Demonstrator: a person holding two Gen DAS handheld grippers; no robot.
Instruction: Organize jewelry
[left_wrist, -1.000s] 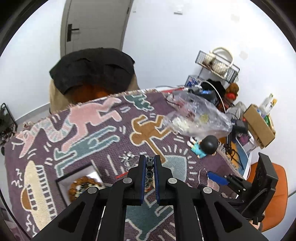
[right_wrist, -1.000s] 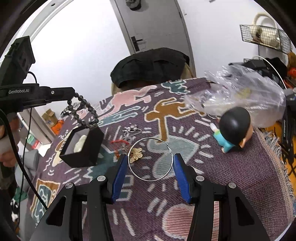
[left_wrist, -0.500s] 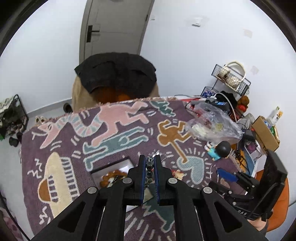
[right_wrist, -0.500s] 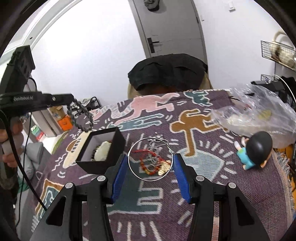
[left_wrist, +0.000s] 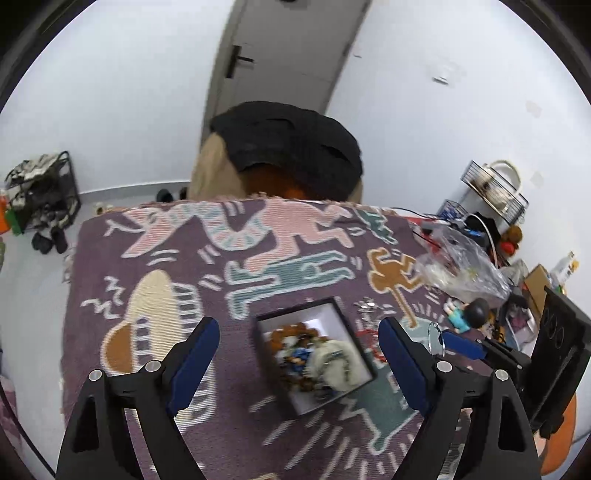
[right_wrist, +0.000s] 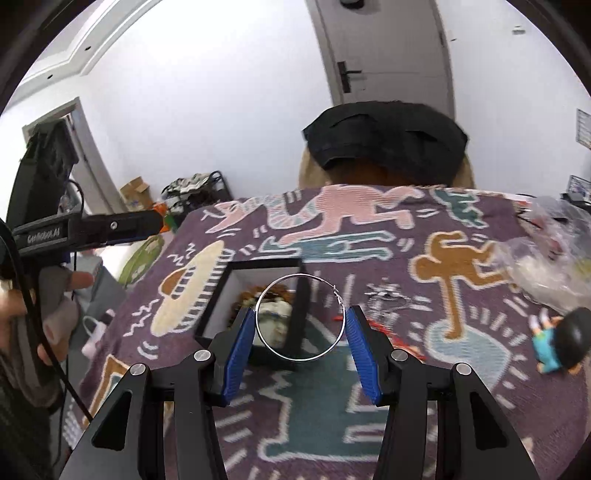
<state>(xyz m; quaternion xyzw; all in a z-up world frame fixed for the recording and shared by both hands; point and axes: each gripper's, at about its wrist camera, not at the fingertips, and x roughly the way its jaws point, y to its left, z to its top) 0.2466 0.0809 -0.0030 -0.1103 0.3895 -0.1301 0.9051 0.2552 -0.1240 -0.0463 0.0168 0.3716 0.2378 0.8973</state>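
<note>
My left gripper (left_wrist: 299, 339) has just been opening and its jaws now stand wide with nothing between them, hanging over the black box (left_wrist: 314, 354) of jewelry on the patterned blanket (left_wrist: 147, 258). My right gripper (right_wrist: 300, 325) is clamped on a thin silver hoop (right_wrist: 301, 317), held above the box's near right corner.

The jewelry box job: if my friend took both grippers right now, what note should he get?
Left gripper: jaws just opened, nothing between them, above the black jewelry box.
Right gripper: shut on the silver hoop, near the box.
In the box: beaded bracelets and a pale piece.
Left: drop in the hoop, then the silver pieces and red string lying on the patterned blanket.
</note>
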